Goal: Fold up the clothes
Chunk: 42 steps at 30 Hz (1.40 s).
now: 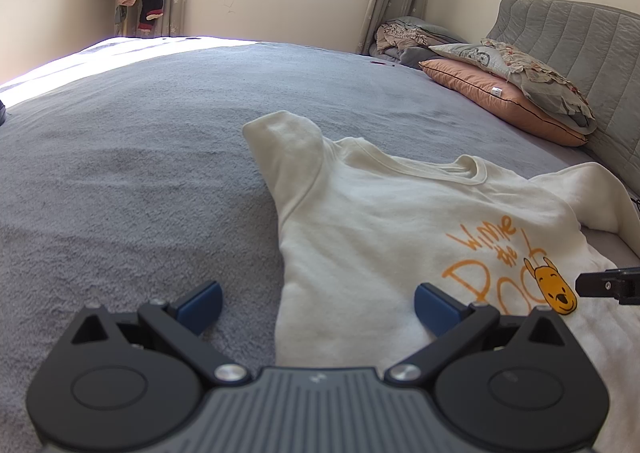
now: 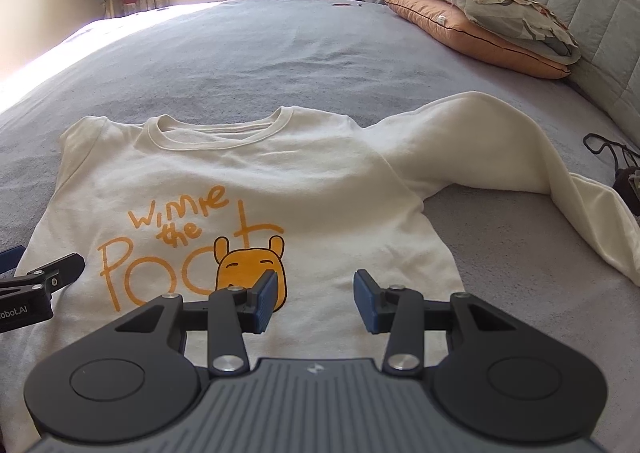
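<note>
Low in each wrist view, the left gripper (image 1: 318, 307) gapes wide and the right gripper (image 2: 315, 301) stands half apart, both empty above the cream sweatshirt (image 2: 256, 181).

The sweatshirt (image 2: 248, 181) hem is hidden under the tongs' body; dark cord (image 2: 612, 157) cut off at the edge.

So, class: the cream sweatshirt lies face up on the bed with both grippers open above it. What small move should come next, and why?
Probably the right gripper should reach for the long sleeve, which sprawls out sideways, and fold it across the sweatshirt. Nothing is gripped yet.
</note>
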Each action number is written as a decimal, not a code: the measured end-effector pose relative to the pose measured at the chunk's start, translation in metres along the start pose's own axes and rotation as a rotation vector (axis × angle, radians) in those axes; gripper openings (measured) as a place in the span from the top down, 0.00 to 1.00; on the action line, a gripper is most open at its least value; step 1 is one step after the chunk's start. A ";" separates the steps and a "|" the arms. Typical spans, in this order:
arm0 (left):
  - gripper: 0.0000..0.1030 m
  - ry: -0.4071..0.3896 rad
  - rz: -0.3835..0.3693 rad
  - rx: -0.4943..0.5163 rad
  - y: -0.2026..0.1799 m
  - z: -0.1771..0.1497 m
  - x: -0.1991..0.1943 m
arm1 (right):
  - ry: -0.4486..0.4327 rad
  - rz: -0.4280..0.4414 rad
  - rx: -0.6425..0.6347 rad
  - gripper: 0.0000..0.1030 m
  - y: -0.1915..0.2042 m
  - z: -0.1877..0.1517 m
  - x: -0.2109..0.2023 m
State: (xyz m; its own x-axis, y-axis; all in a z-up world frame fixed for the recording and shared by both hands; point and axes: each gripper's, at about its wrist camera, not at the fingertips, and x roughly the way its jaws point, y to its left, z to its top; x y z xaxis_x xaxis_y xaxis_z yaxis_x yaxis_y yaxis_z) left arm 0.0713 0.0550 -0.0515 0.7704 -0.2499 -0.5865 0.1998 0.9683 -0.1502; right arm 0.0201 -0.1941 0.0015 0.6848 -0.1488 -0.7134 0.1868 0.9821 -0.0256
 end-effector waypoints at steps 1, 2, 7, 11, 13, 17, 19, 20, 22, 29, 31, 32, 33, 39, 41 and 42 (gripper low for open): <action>0.00 0.000 0.000 0.000 0.000 0.000 0.000 | 0.000 0.004 -0.001 0.57 0.000 -0.001 -0.001; 0.00 0.000 0.000 0.000 0.000 0.000 0.000 | 0.001 0.007 -0.002 0.57 -0.001 -0.001 -0.001; 0.00 0.000 0.000 0.000 0.000 0.000 0.000 | 0.001 0.011 -0.005 0.57 -0.002 -0.001 -0.003; 0.00 0.000 0.000 0.000 0.000 0.000 0.000 | -0.004 0.016 -0.008 0.57 -0.001 0.000 -0.005; 0.00 0.000 0.000 0.000 0.000 0.000 0.000 | -0.004 0.017 -0.008 0.57 -0.001 0.000 -0.005; 0.00 0.000 0.000 0.000 0.000 0.000 0.000 | -0.005 0.014 -0.010 0.57 -0.002 0.000 -0.005; 0.00 0.000 0.000 0.000 0.000 0.000 0.000 | -0.001 0.010 -0.005 0.57 -0.003 -0.001 -0.004; 0.00 0.000 0.000 0.000 0.000 0.000 0.000 | 0.002 0.010 -0.001 0.57 -0.003 -0.001 -0.003; 0.00 0.000 0.000 0.000 0.000 0.000 0.000 | 0.005 0.016 0.004 0.57 -0.003 -0.001 -0.004; 0.00 0.000 0.000 0.000 0.000 0.000 0.000 | -0.006 0.020 -0.002 0.57 -0.003 0.000 -0.009; 0.00 0.000 0.000 0.000 0.000 0.000 0.000 | -0.011 0.019 -0.002 0.57 -0.005 0.001 -0.011; 0.00 0.000 0.000 0.000 0.000 0.000 0.000 | -0.012 0.018 -0.001 0.57 -0.006 0.002 -0.012; 0.00 0.000 0.000 0.000 0.000 0.000 0.000 | -0.014 0.018 0.000 0.57 -0.006 0.002 -0.012; 0.00 0.000 0.000 0.000 0.000 0.000 0.000 | -0.019 0.023 0.008 0.57 -0.011 0.003 -0.017; 0.00 0.000 0.000 0.000 0.000 0.000 0.000 | -0.021 0.023 0.008 0.57 -0.013 0.004 -0.019; 0.00 0.000 0.000 0.000 0.000 0.000 0.000 | -0.022 0.023 0.009 0.57 -0.014 0.004 -0.019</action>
State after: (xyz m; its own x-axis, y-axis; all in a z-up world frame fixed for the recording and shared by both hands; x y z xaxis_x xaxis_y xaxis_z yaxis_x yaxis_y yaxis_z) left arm 0.0710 0.0549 -0.0514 0.7707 -0.2495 -0.5863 0.1994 0.9684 -0.1500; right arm 0.0074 -0.2054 0.0187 0.7046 -0.1286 -0.6978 0.1770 0.9842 -0.0026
